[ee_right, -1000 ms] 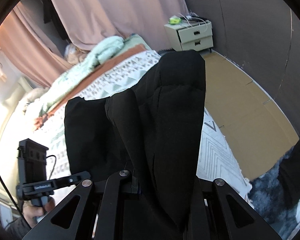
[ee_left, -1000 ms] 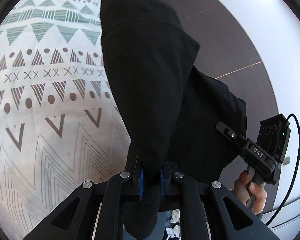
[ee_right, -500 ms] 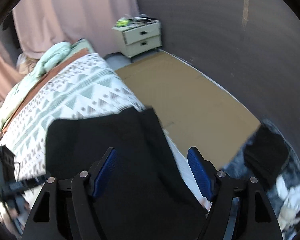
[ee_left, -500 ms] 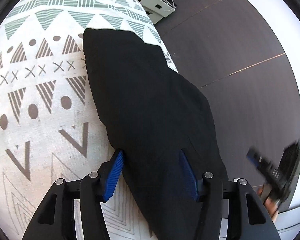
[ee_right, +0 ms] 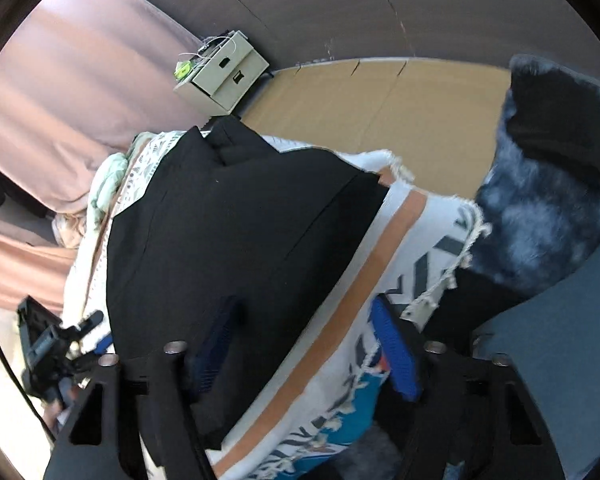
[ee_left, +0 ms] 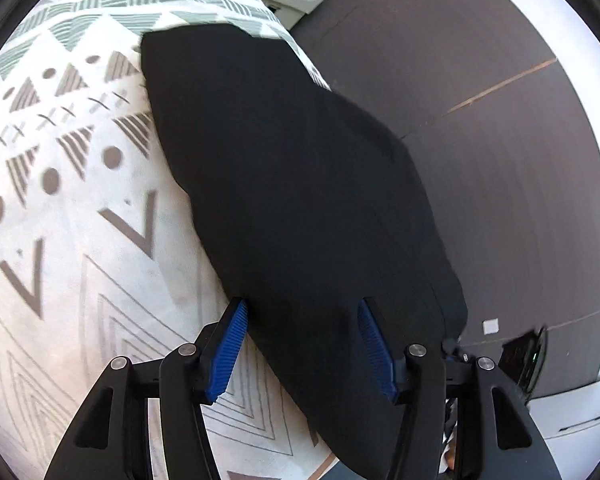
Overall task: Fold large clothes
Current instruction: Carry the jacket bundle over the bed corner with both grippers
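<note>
A large black garment [ee_left: 300,184] lies flat along the edge of a bed under a white patterned bedspread [ee_left: 80,208]. My left gripper [ee_left: 302,320] stands open over the garment's near end. Its blue pads [ee_left: 230,350] sit on either side of the cloth and do not press on it. In the right wrist view the same garment [ee_right: 228,232] spreads over the bed's corner. My right gripper [ee_right: 304,344] hangs low at that corner with its jaws closing. The garment's hem and the bedspread's orange-striped border [ee_right: 364,264] lie between the pads, which stand apart from them.
A pale bedside drawer unit [ee_right: 224,76] stands by the dark wall. Brown cardboard [ee_right: 340,96] covers the floor beside the bed. A fuzzy blue-grey rug [ee_right: 540,220] lies by the bed's corner. Pink curtains [ee_right: 80,92] hang behind the bed.
A second ago both grippers held the black garment up, shut on it. Both have let go and it now lies flat. The right gripper has dropped and rolled towards the bed's corner.
</note>
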{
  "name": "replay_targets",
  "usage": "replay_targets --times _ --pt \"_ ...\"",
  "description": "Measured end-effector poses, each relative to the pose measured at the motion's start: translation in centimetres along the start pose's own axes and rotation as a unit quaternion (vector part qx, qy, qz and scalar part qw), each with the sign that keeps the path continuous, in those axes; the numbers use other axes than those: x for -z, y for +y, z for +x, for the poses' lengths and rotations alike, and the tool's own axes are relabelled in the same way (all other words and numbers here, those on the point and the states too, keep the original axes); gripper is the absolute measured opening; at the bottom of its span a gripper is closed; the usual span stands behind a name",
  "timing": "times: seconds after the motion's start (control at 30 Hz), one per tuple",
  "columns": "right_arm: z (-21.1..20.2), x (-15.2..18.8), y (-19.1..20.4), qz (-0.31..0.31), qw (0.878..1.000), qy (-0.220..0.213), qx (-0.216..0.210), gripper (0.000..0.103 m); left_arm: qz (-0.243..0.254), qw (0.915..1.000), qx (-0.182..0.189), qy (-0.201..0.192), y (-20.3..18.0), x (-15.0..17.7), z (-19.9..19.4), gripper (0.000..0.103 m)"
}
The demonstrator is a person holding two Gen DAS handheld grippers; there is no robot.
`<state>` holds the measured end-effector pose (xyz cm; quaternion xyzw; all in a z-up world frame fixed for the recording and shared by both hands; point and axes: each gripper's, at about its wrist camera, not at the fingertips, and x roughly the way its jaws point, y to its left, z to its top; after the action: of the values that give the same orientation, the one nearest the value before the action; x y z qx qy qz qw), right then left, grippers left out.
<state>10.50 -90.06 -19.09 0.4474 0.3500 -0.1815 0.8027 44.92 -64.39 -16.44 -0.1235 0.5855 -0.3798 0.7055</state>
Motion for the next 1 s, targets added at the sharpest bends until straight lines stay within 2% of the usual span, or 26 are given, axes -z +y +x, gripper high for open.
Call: replay_targets --times 0.03,0.1,0.17,0.27,0.33,0.37,0.4,0.43,0.47,0.53,0.63,0.7,0.73,0.77,0.83,0.87,1.0 --pt "0.5 -0.3 -0.2 0.006 1.0 0.005 -0.013 0.029 0.003 1.0 -0.001 -0.002 -0.2 -0.1 0.3 0.058" --pt "0.7 -1.1 -0.5 0.017 1.0 0.003 -0.017 0.019 0.004 1.0 0.002 -0.006 -0.8 0.0 0.4 0.058" --pt "0.5 -1.7 0.2 0.001 1.0 -0.01 -0.004 0.013 0.0 0.9999 0.01 -0.005 -0.5 -1.3 1.3 0.058" --pt "0.5 -2.4 0.8 -0.007 1.0 -0.017 0.021 0.013 -0.001 1.0 0.009 -0.004 -0.4 -1.2 1.5 0.058" --pt "0.3 -2.1 0.8 0.002 0.999 -0.008 0.031 0.019 0.0 0.9999 0.01 -0.006 -0.5 -0.6 1.2 0.058" --pt "0.1 -1.8 0.7 0.009 0.999 -0.008 0.032 0.033 0.001 0.9999 0.012 -0.008 -0.5 -0.1 1.0 0.058" --pt "0.0 -1.6 0.7 0.016 0.999 -0.009 0.033 0.056 0.001 0.9999 0.012 -0.009 -0.7 0.1 1.0 0.058" --pt "-0.3 -1.2 0.3 0.026 0.999 -0.011 0.033 0.066 0.003 0.9999 0.012 -0.01 -0.5 0.2 0.8 0.058" --pt "-0.5 -0.8 -0.1 0.04 0.999 -0.02 0.028 0.071 0.005 0.9999 0.01 -0.01 -0.7 0.0 1.2 0.058" --pt "-0.4 -0.3 -0.8 0.06 0.998 -0.028 0.023 0.071 0.011 0.9999 0.006 -0.011 -1.2 0.0 1.3 0.058" --pt "1.1 0.1 -1.4 0.085 0.996 -0.009 -0.031 0.071 0.015 0.9998 0.005 -0.015 -1.5 0.5 0.7 0.058" --pt "2.0 0.2 -1.4 0.094 0.995 -0.005 -0.042 0.071 0.016 0.9997 0.007 -0.016 -1.6 0.8 0.7 0.058" --pt "2.4 0.2 -1.5 0.098 0.994 -0.002 -0.053 0.069 0.016 0.9997 0.008 -0.015 -1.6 0.8 0.7 0.058" --pt "3.0 0.2 -1.5 0.107 0.992 0.0 -0.07 0.057 0.016 0.9997 0.011 -0.015 -1.5 0.9 0.7 0.058" --pt "3.4 -0.1 -1.5 0.114 0.99 -0.002 -0.081 0.045 0.012 0.9996 0.02 -0.015 -1.5 0.8 0.8 0.058" --pt "3.4 -0.3 -1.4 0.113 0.99 -0.005 -0.082 0.036 0.009 0.9995 0.026 -0.016 -1.6 0.7 0.9 0.058" --pt "3.2 -1.3 -0.4 0.094 0.993 -0.02 -0.064 0.026 0.016 0.9988 0.041 -0.02 -2.2 0.6 1.5 0.058"
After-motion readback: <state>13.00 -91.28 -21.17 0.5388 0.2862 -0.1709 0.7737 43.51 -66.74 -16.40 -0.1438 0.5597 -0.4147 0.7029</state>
